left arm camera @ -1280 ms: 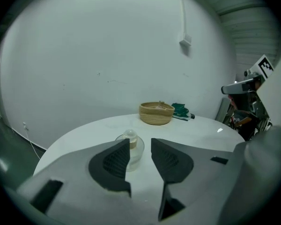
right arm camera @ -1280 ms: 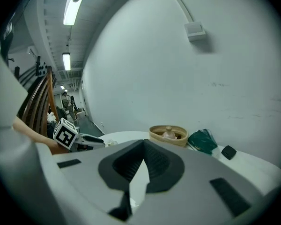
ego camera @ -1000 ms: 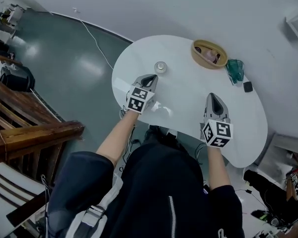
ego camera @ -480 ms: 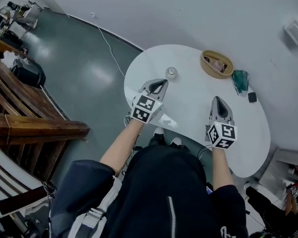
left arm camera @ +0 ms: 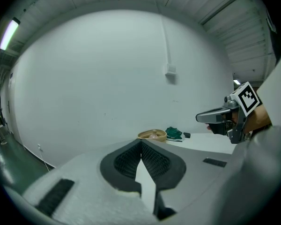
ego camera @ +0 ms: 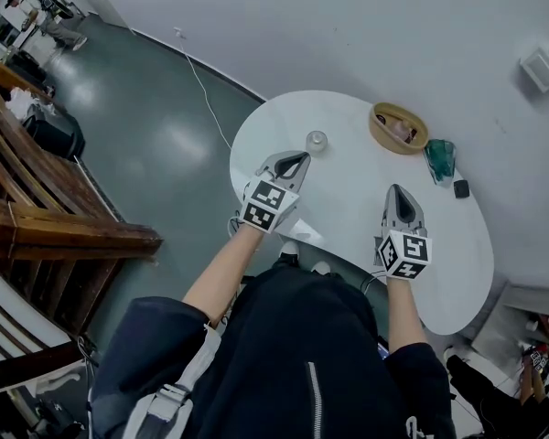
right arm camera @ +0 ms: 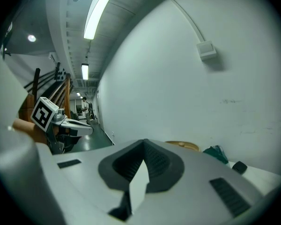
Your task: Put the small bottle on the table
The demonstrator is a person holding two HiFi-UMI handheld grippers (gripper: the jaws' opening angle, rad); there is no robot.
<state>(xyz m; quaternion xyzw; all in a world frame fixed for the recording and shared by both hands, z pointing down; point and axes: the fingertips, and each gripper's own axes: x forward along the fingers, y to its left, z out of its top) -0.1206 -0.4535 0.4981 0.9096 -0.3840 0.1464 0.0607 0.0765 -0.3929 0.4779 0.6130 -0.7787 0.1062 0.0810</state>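
One bottle [ego camera: 317,140] beyond left gripper [ego camera: 296,159] (apart).

We wore a dark short-sleeved top [ego camera: 284,337] with a zip and a pale strap [ego camera: 185,387] at the left shoulder, and the left hand-held gripper [ego camera: 296,160] and right hand-held gripper [ego camera: 393,190] were grey, each bearing a black-and-white marker cube [ego camera: 263,204] and dark ribbed pads [left arm camera: 126,161].

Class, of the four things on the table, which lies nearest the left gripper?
The small bottle, just ahead of the left gripper; the basket, green item and black item sit farther right.
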